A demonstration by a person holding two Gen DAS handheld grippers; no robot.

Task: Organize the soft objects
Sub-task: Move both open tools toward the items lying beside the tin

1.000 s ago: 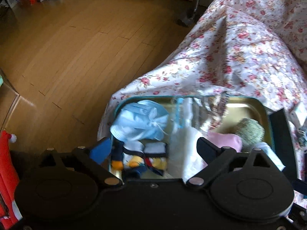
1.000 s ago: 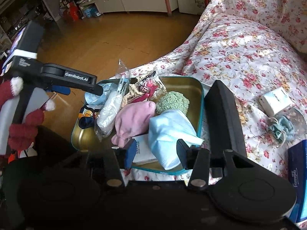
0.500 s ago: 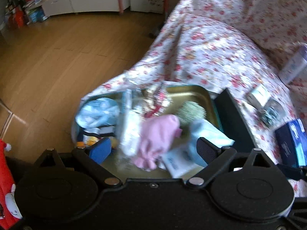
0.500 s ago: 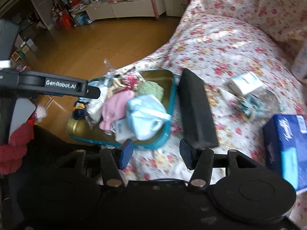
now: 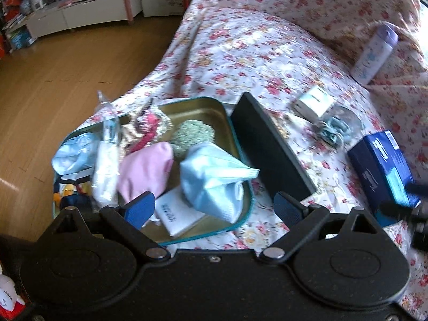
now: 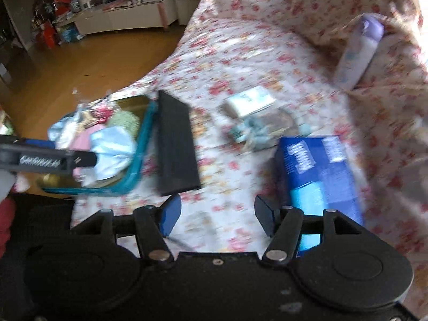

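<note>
We see a tin tray [image 5: 227,123] of smooth, glossy gold metal with a teal rim, lying on a soft, matt floral cotton cover [image 5: 254,45]. In it, a pink cloth bundle [image 5: 145,169] looks smooth, a green knitted piece [image 5: 192,136] rough, and a far-left crinkled plastic bag [image 5: 107,123] shiny. Beside the tray, a black lid [image 5: 270,147] looks matt. On the right, a blue carton [image 6: 318,171] is glossy card. The wooden floor [image 5: 53,85] has a satin sheen.
</note>
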